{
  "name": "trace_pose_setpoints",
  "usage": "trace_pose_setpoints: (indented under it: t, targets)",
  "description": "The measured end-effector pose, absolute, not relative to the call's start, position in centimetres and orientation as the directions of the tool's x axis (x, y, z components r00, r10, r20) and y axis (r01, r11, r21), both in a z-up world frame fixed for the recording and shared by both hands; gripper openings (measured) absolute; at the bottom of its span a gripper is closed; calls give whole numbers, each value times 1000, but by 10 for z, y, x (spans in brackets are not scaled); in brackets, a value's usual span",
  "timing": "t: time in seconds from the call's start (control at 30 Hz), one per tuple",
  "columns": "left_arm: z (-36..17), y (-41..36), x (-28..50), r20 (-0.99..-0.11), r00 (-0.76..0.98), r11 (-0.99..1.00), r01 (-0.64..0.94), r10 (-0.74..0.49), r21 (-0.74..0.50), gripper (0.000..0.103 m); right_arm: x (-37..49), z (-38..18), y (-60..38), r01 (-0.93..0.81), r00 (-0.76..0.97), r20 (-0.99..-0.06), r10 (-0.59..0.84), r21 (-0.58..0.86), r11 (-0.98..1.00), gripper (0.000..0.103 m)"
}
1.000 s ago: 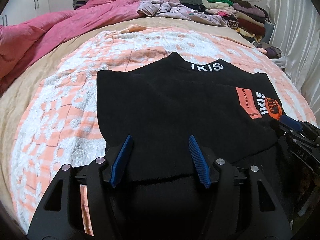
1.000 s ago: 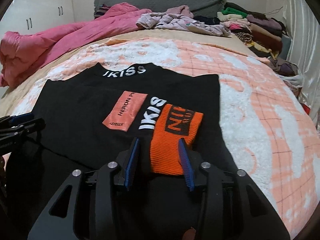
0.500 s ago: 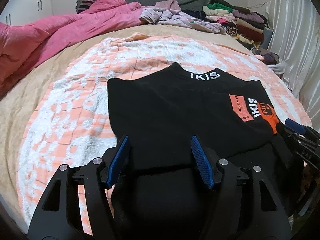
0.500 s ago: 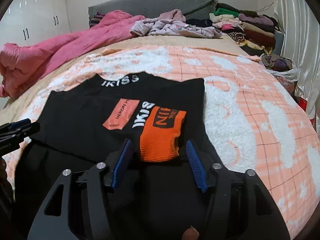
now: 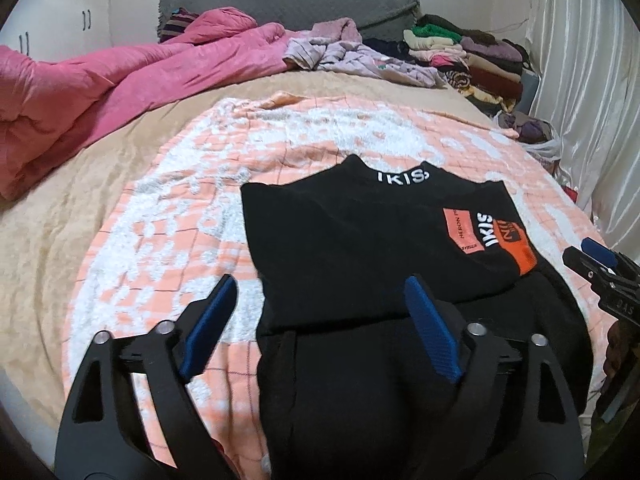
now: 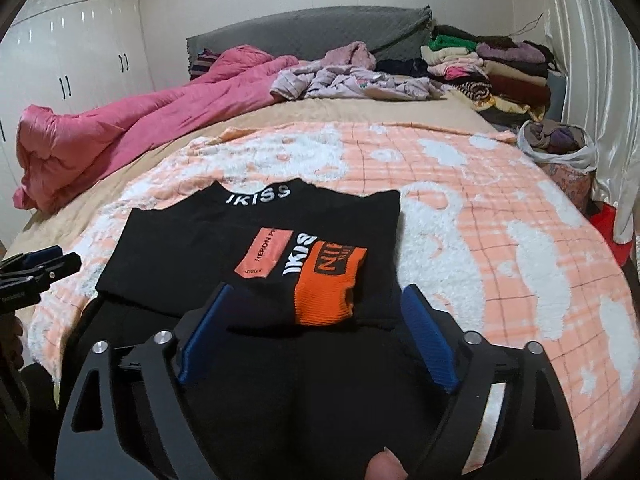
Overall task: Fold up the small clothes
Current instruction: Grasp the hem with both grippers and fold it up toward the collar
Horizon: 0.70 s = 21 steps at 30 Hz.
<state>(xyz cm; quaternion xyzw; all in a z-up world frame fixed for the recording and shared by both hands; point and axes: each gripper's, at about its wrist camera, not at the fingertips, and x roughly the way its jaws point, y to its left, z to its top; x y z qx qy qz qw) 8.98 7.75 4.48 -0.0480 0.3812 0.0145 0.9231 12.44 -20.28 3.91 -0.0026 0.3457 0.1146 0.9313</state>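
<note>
Both claws are spread wide and gripping nothing, as far as I can see: my left claw (image 5: 316, 328) hovers over the near left part of the black top (image 5: 360, 240), and my right claw (image 6: 316, 328) hovers over its near right part, just short of the orange cuff (image 6: 328, 284) that lies folded across the front. From the left wrist view I catch the tips of the right claw at the right edge of the picture; from the right wrist view the left claw (image 6: 40, 268) shows at the left edge. I see the black top lying flat on the peach-and-white blanket (image 6: 500, 208) in the middle of the bed, collar at the far side with white lettering on it, and a peach patch (image 6: 262, 256) beside the cuff. Its near hem sits on more black cloth that runs toward me under both claws. Farther off, a pink duvet (image 5: 100, 92) is bunched at the far left, loose lilac clothes (image 6: 348, 80) lie by the grey headboard (image 6: 304, 28), and a stack of folded clothes (image 6: 500, 72) stands at the far right.
</note>
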Motion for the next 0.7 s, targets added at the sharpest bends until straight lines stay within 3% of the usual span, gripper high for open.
trace_pose_setpoints:
  t: [0.7]
  targets:
    - [71, 119, 45, -671, 741, 986, -134, 33, -100, 92, 82, 65, -214, -229, 770, -605, 205, 39, 973, 95]
